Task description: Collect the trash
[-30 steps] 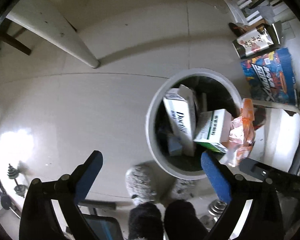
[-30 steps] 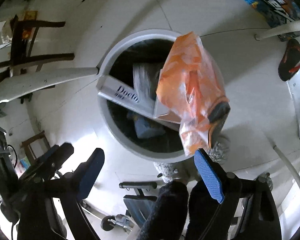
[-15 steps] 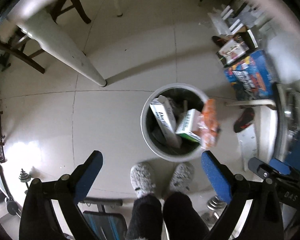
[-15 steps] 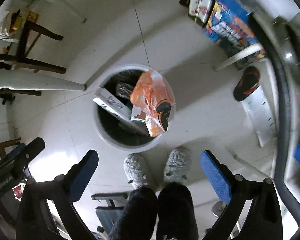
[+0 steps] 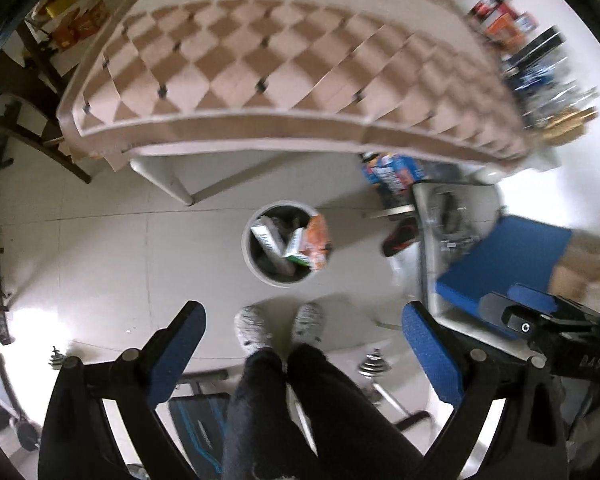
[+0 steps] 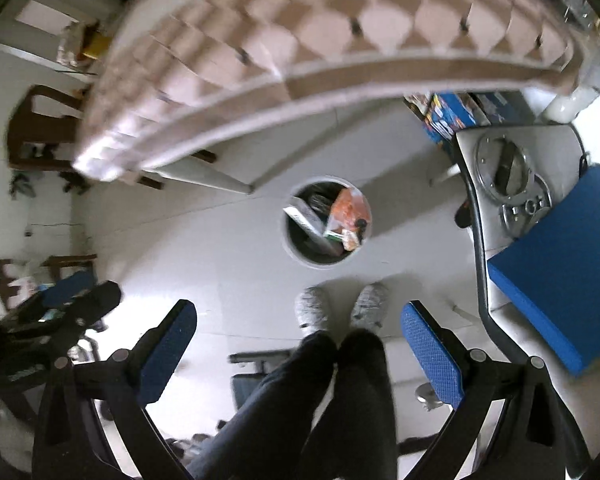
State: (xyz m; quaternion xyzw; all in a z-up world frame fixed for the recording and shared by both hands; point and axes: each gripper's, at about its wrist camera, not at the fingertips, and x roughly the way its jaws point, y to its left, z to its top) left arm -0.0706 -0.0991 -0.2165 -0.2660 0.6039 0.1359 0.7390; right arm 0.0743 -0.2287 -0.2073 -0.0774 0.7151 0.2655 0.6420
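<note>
My left gripper (image 5: 302, 336) spread wide, blue pads bare, nothing between them, pointing steeply down at pale tiled floor (image 5: 112, 256). Checkered table (image 5: 284, 68) across the top, motion-blurred. Round white trash bin (image 5: 286, 244) on the floor below the table edge, well below both grippers, just ahead of my grey slippers (image 5: 278, 326). Bin stuffed: white carton (image 5: 265, 237) at left, green-white box (image 5: 296, 249) in the middle, orange plastic bag (image 5: 317, 241) draped on the right rim. My right gripper (image 6: 298, 338) jaws have just been opening, now fully apart, empty. Blue box (image 6: 556, 260) on the grey unit far right.
</note>
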